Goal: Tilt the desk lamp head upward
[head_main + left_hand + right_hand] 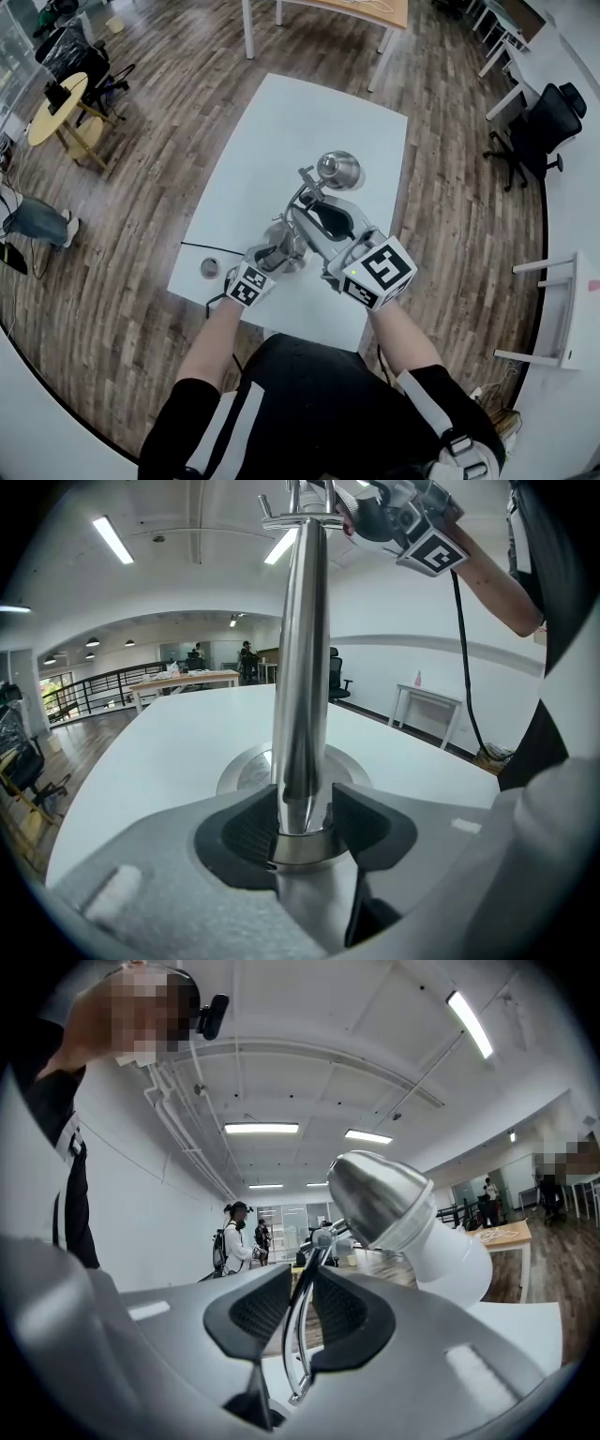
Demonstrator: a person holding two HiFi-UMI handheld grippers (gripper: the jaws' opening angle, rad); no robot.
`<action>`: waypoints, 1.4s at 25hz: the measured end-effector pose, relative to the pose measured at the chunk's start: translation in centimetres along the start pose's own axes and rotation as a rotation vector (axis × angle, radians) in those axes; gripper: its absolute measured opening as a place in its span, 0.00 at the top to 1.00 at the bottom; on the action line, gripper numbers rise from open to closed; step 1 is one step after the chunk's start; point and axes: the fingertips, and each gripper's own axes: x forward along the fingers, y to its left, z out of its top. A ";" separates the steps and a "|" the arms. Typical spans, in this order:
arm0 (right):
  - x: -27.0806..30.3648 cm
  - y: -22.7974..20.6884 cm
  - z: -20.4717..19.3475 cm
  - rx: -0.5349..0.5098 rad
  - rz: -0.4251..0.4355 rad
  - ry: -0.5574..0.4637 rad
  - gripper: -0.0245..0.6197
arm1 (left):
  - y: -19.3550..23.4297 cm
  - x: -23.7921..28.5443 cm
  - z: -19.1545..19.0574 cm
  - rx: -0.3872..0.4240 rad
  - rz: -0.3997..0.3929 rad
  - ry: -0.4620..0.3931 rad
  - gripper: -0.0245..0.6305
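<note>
A chrome desk lamp stands on the white table [281,122], its round head [339,169] toward the far side. My left gripper [272,258] is shut on the lamp's upright post [300,667], just above the round base [246,771]; both pads [248,827] press the tube. My right gripper [328,217] is higher, behind the head. In the right gripper view the thin wire arm [302,1326] runs between its pads [342,1312] with a narrow gap left, so this gripper [300,1288] is open. The head [375,1194] and white bulb [455,1255] sit just beyond.
A small round object [209,267] with a black cable lies near the table's left front corner. A black office chair [544,127] and white desks stand to the right, a yellow round table [56,108] to the left. A person [234,1237] stands far behind.
</note>
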 end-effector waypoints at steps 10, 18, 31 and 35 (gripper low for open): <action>0.7 2.0 -0.1 -0.095 0.047 0.027 0.86 | 0.1 0.0 0.2 -0.001 -0.002 0.000 0.67; 1.3 3.8 0.1 -0.140 0.078 0.053 0.87 | 0.0 -0.1 0.2 0.003 -0.011 0.004 0.67; 1.9 4.8 -0.5 -0.198 0.064 0.061 0.87 | 0.1 0.2 0.1 0.001 -0.011 0.038 0.67; 1.7 4.3 -0.8 -0.170 0.030 0.055 0.85 | 0.3 0.3 0.1 -0.009 -0.015 0.060 0.67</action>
